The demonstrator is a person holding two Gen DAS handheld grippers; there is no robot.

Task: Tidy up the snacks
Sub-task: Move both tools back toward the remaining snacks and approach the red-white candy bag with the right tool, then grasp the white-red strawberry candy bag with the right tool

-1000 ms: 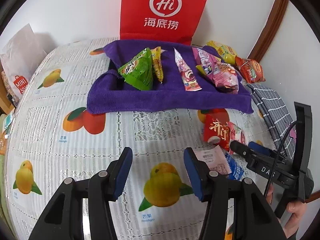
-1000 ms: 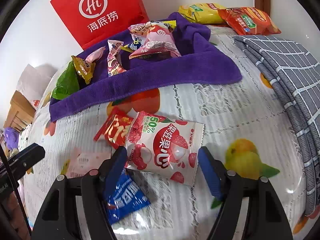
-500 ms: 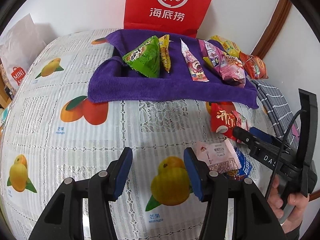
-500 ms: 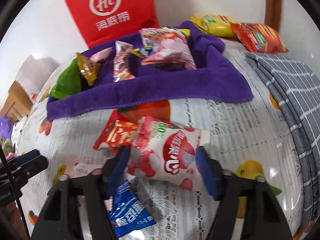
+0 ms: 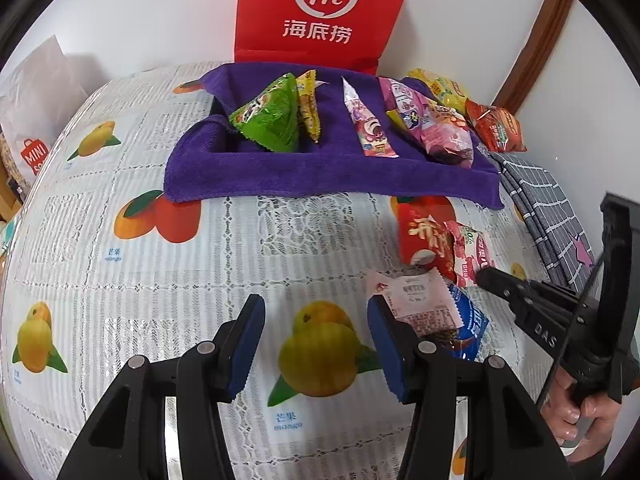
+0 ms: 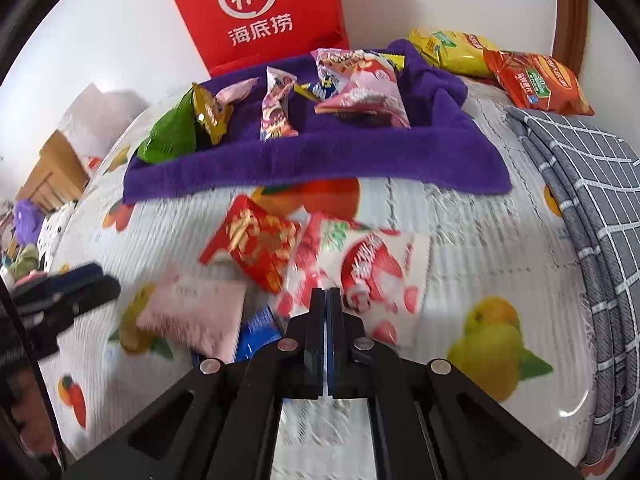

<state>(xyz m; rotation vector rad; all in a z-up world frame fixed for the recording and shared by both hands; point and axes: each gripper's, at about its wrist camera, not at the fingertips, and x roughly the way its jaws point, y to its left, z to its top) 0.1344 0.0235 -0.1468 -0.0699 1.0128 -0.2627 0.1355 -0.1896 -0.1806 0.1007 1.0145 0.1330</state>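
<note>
Snacks still loose on the tablecloth (image 6: pixel 460 392) lie in a small heap directly ahead of the right gripper (image 6: pixel 325 294). Its jaws have just been closing and now meet flat on the near edge of the white-and-red strawberry packet (image 6: pixel 372 268); the frame is blurred, so grip depth is uncertain, but I read it as pinching that edge. Just left of the fingertips: blue packet (image 6: pixel 256 334) and pink packet (image 6: pixel 192 312); just beyond, red packet (image 6: pixel 256 244) overlapping the strawberry one. Left gripper (image 5: pixel 316 324) hangs over the cloth, parted and empty, with the pink packet beside its right finger.

Farther ahead, the purple towel (image 6: pixel 320 164) already holds sorted packets in a row.

Step in hand, as I judge it: pick-up of the strawberry packet. Next move calls for a lift clear of the red packet, then carry forward to the towel.
</note>
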